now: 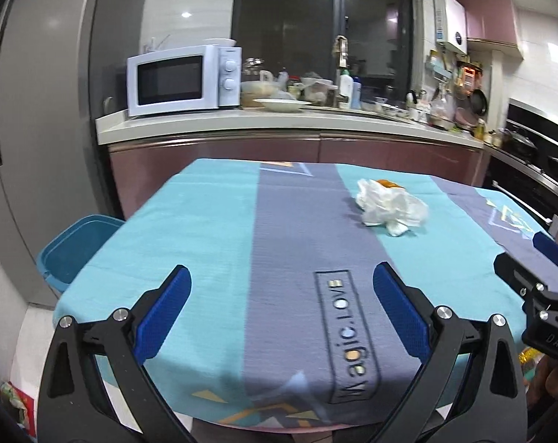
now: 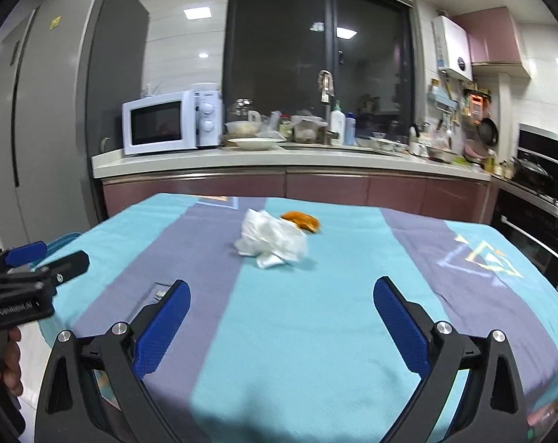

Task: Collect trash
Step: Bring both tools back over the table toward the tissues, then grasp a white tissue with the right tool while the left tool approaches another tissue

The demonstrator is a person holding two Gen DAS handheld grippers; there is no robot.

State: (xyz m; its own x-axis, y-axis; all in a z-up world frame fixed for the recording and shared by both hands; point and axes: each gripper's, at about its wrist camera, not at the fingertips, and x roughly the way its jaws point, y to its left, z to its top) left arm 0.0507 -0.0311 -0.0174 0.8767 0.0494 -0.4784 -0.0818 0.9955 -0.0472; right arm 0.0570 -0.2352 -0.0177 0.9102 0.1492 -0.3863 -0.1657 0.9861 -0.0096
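Both the left gripper (image 1: pixel 281 295) and right gripper (image 2: pixel 282 310) hover spread and empty over the near worktop (image 2: pixel 316 332); pickup looks not yet begun. Ahead lie crumpled white plastic (image 2: pixel 271 240) touching an orange scrap (image 2: pixel 303 220); reaching forward comes next, the blue bin (image 1: pixel 76 247) waiting beside the worktop's left edge.

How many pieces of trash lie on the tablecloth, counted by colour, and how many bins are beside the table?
White crumpled trash: 1
Orange trash, behind the white one: 1
Blue bin, at the table's left edge: 1
Total: 3 things, 2 of them trash on the tablecloth.
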